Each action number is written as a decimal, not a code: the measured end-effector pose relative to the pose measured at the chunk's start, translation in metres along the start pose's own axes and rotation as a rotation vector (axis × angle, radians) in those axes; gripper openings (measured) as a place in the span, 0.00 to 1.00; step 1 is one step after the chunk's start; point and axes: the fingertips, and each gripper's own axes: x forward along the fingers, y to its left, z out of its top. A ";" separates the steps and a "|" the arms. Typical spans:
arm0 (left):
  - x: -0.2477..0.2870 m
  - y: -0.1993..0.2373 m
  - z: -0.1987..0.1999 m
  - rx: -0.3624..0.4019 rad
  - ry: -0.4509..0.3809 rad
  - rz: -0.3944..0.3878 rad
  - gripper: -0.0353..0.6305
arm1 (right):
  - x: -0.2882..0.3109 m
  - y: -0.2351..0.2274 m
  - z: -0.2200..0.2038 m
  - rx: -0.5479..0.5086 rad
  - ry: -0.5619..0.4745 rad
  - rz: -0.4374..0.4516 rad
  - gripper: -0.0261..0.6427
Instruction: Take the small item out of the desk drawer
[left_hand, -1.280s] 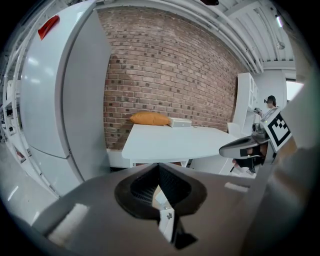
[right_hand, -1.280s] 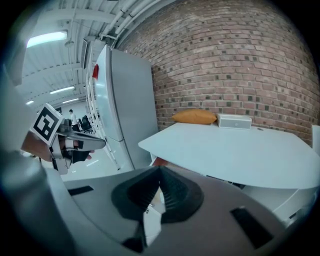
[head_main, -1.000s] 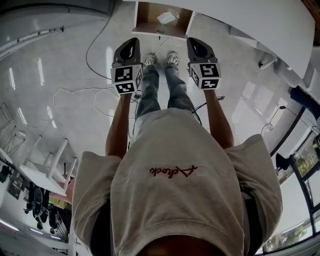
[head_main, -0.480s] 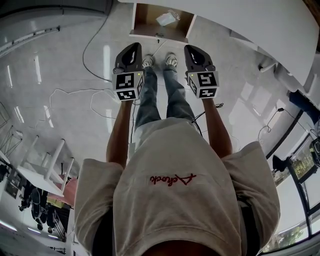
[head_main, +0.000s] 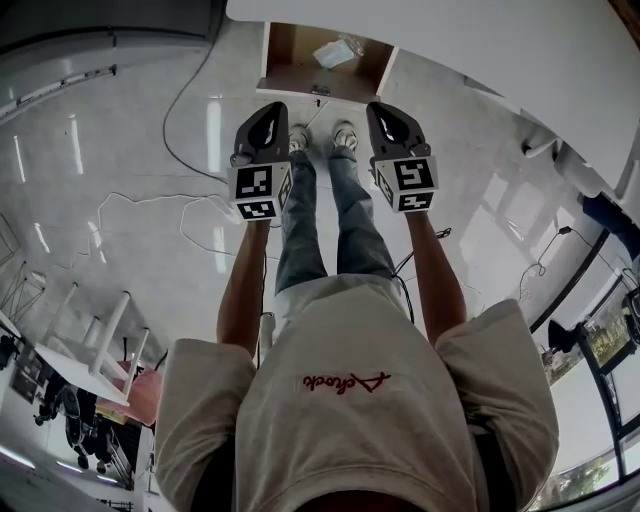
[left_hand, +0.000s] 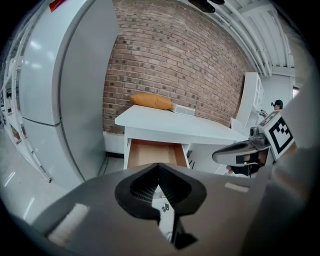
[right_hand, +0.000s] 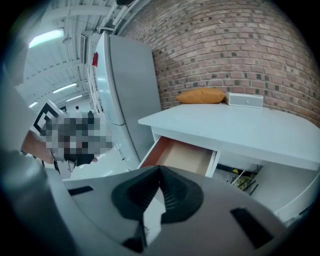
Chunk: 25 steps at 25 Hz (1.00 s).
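Note:
The desk drawer (head_main: 322, 62) stands pulled open under the white desk top (head_main: 480, 50). A small pale packet (head_main: 338, 50) lies inside it toward the back right. My left gripper (head_main: 270, 110) and right gripper (head_main: 382, 108) hover side by side short of the drawer front, above my shoes, both shut with nothing between the jaws. In the left gripper view the shut jaws (left_hand: 158, 166) point at the open drawer (left_hand: 156, 152), and the right gripper (left_hand: 240, 150) shows at the right. The right gripper view has its shut jaws (right_hand: 160, 170) below the drawer (right_hand: 182, 155). No packet shows in either gripper view.
A tall grey fridge (left_hand: 65, 90) stands left of the desk. An orange cushion (right_hand: 200, 95) and a white box (right_hand: 245, 100) lie on the desk top against the brick wall. Cables (head_main: 200, 210) trail over the floor, and more hang under the desk (right_hand: 242, 180). A white table (head_main: 90, 350) stands behind at the left.
Both grippers have sunk together, still shut and side by side. More of the open drawer and its packet has come into the head view.

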 end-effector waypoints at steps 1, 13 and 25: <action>0.002 0.001 -0.003 -0.002 0.004 -0.001 0.07 | 0.003 0.000 -0.003 0.002 0.003 0.002 0.06; 0.030 0.008 -0.042 -0.028 0.038 -0.016 0.07 | 0.040 -0.004 -0.039 0.029 0.033 0.007 0.06; 0.052 0.020 -0.068 -0.057 0.071 -0.015 0.07 | 0.086 -0.006 -0.062 0.015 0.088 0.036 0.06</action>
